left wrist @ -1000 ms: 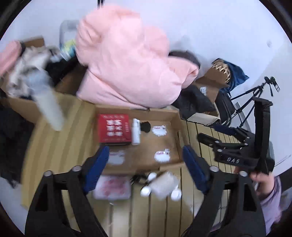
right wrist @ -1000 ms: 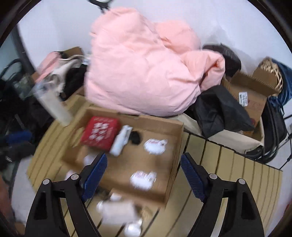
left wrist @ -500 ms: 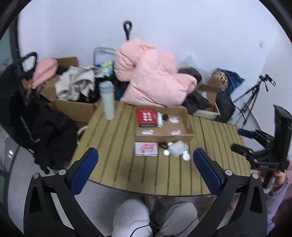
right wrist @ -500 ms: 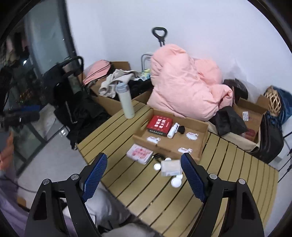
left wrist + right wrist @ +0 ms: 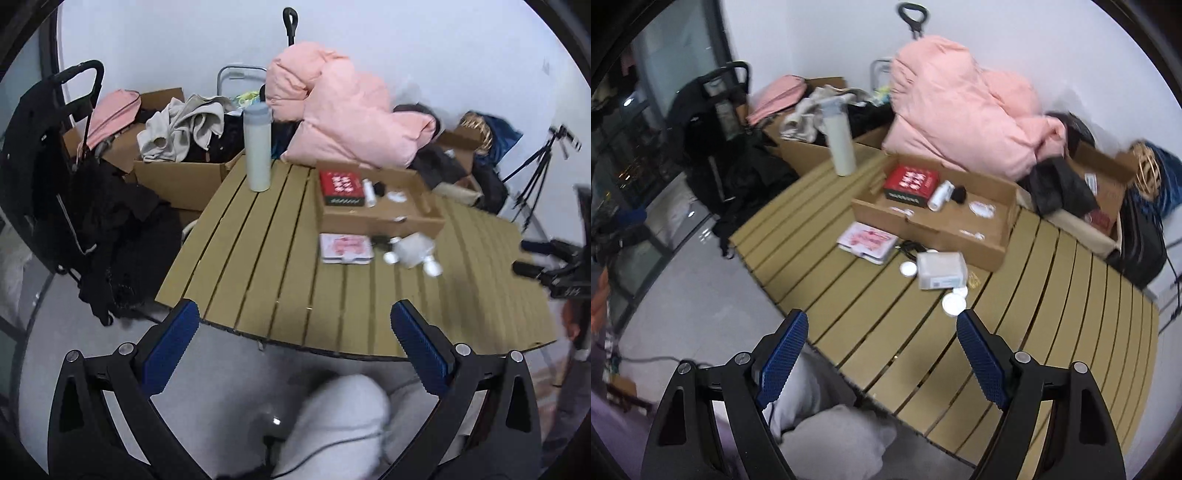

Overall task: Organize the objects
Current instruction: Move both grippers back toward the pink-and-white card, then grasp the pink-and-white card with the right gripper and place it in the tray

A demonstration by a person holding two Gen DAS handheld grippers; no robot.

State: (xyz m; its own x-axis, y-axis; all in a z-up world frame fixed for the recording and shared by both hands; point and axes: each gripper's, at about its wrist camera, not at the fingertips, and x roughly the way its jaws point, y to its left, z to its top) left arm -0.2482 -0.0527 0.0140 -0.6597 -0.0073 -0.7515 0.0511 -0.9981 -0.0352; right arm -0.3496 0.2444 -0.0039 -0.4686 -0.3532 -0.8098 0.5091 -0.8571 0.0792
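A shallow cardboard tray (image 5: 373, 219) (image 5: 945, 232) on a slatted wooden table (image 5: 280, 280) (image 5: 1052, 295) holds a red box (image 5: 340, 183) (image 5: 911, 180), a white tube (image 5: 940, 195) and small white items. In front of it lie a pink-and-white flat pack (image 5: 345, 248) (image 5: 868, 239), a clear plastic box (image 5: 415, 249) (image 5: 941, 270) and white round lids (image 5: 953, 303). My left gripper (image 5: 295, 347) is open and empty, held back over the near table edge. My right gripper (image 5: 882, 352) is open and empty, also held back; it shows at the right edge of the left wrist view (image 5: 532, 258).
A tall white bottle (image 5: 257, 146) (image 5: 839, 144) stands at the table's far left. A pink quilt (image 5: 343, 122) (image 5: 964, 110), cardboard boxes with clothes (image 5: 177, 162), a black stroller (image 5: 55, 155) and a tripod (image 5: 535, 166) surround the table. My grey-trousered knees (image 5: 340, 421) are below.
Both grippers have pulled far back and up from close over the cardboard tray to the near edge of the table. Both stayed open and empty.
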